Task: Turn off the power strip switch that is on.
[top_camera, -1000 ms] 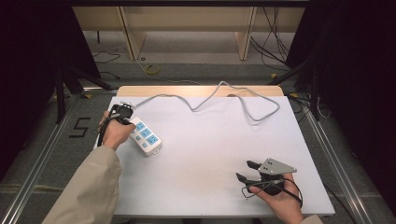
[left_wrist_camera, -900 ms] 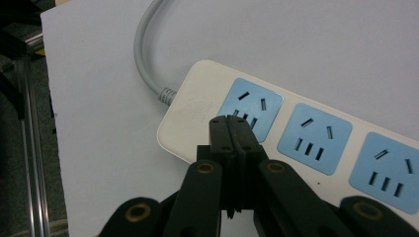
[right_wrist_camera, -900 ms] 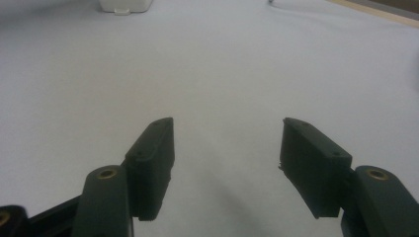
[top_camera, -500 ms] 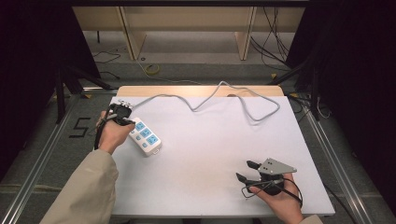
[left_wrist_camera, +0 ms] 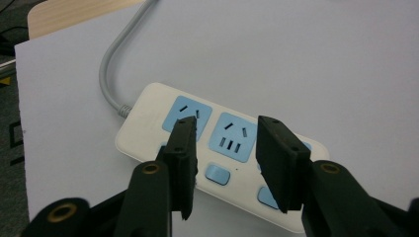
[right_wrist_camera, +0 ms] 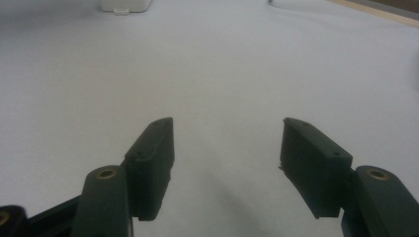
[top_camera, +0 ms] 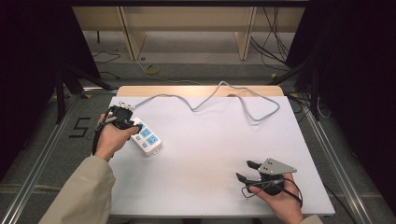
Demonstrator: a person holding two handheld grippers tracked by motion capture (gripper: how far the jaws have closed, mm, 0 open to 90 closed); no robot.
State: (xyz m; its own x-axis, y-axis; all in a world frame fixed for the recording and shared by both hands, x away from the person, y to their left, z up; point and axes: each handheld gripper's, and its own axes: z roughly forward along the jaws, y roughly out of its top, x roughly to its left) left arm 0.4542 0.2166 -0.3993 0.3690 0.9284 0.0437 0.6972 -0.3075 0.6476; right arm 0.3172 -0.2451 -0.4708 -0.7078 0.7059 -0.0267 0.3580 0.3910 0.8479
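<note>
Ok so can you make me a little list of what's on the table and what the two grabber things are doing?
table cover: white sheet
power strip: white with blue sockets, lying flat near the table's left side
cord: grey cable, snaking from the strip across the far edge
left gripper: jaws open, hovering just above the strip's sockets
right gripper: jaws open, over bare sheet near the front right, holding nothing

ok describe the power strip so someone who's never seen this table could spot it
On the white table, look to the near left, right by the left gripper. The power strip lies flat there: a white bar with light blue sockets and switches, and a grey cord looping off across the far side.
</note>
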